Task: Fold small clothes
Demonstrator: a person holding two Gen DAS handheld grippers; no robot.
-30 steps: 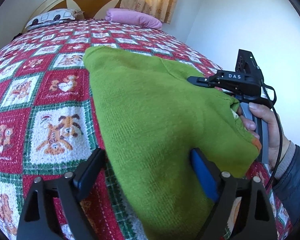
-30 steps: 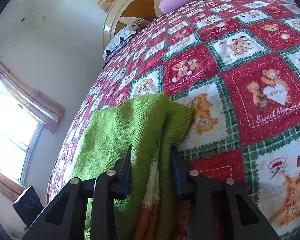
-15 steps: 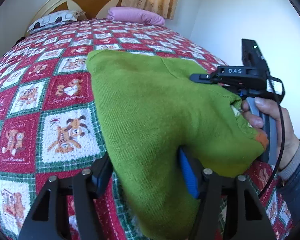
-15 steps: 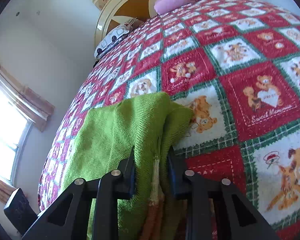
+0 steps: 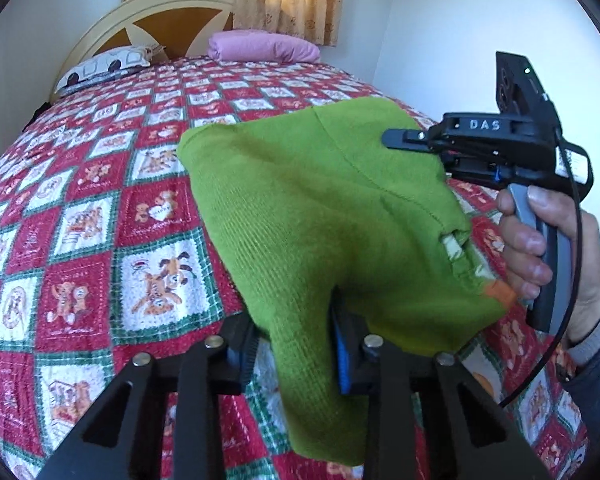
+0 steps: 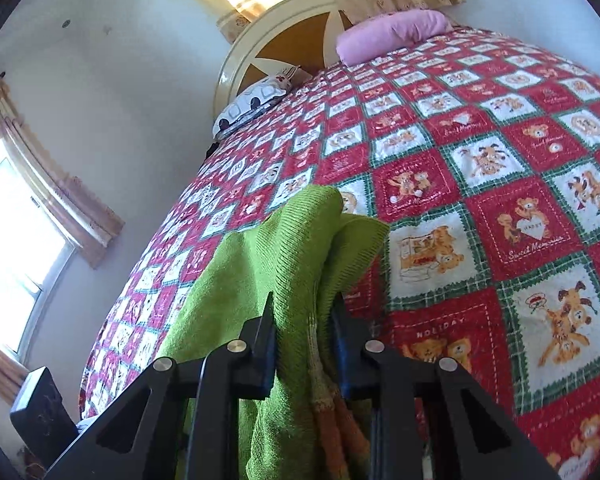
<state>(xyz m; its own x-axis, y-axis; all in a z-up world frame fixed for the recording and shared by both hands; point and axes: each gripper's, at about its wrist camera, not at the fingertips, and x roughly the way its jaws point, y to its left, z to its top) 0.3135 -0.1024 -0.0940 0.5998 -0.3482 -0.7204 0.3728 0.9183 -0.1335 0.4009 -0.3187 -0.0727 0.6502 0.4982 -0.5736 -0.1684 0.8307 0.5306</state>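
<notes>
A small green knit sweater [image 5: 320, 216] with an orange-trimmed edge is held up above the bed. My left gripper [image 5: 296, 344] is shut on its near lower edge; cloth hangs down between the fingers. My right gripper [image 6: 304, 332] is shut on the sweater's [image 6: 276, 264] folded edge, with orange ribbing below the fingers. In the left wrist view the right gripper's body [image 5: 484, 140] and the hand holding it are at the sweater's right side.
The bed is covered by a red, white and green patchwork quilt [image 5: 100, 220] with bear pictures. A pink pillow [image 5: 260, 46] and a patterned pillow [image 5: 108, 66] lie by the headboard [image 5: 160, 20]. A white wall stands to the right of the bed.
The left gripper closed from open onto the sweater's near edge. Both grippers lifted the sweater up off the quilt; the right gripper kept its hold.
</notes>
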